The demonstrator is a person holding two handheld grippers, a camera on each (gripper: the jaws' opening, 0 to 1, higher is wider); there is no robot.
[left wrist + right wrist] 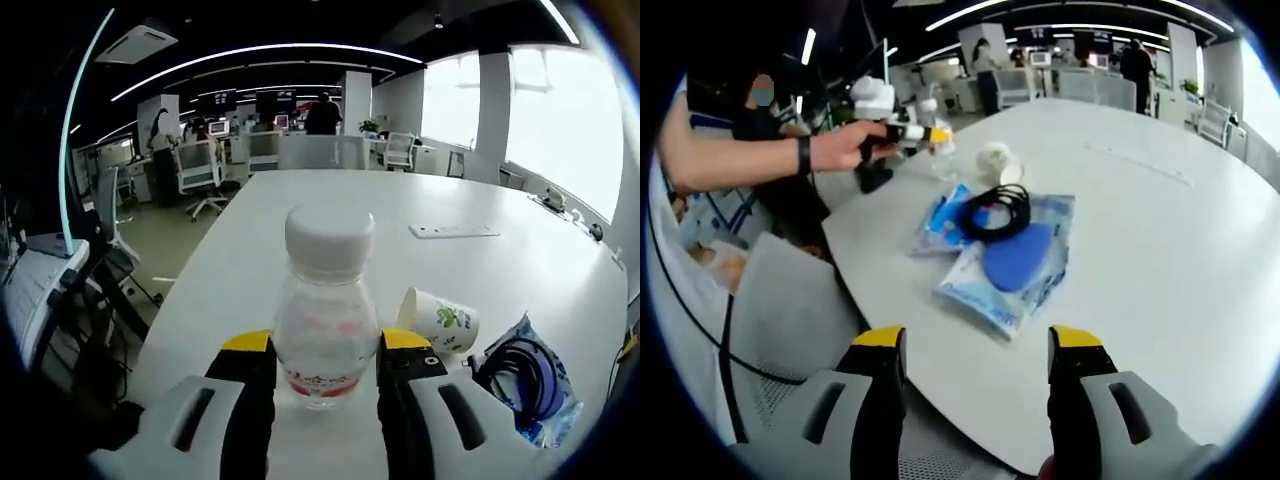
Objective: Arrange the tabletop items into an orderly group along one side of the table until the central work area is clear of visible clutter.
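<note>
1. The left claw has its two yellow-tipped jaws pressed against the sides of the bottle, one on each side, so it looks to be gripping it at the lower body. The bottle stands upright with its white cap on top, its long axis vertical, at the near edge of the counter.

2. Right of the bottle lies a paper cup, tipped on its side with the mouth turned toward the bottle, close by but not touching it.

3. Further right of the bottle, beyond the cup, sits a clear bag holding a coiled black cable.

4. The right claw hangs wide with nothing between its jaws, just off the counter's edge, the bag straight ahead of it and some way off.

5. My judgement: the bottle is already in the left claw, so the right claw is the free one and the nearer of the two to the bag.

6. The right gripper view shows what the left cannot: the person's hand holding the left claw out over the counter edge, and a blue pad inside the bag. The left gripper view shows a flat white plate on the counter, well beyond the bottle.
</note>
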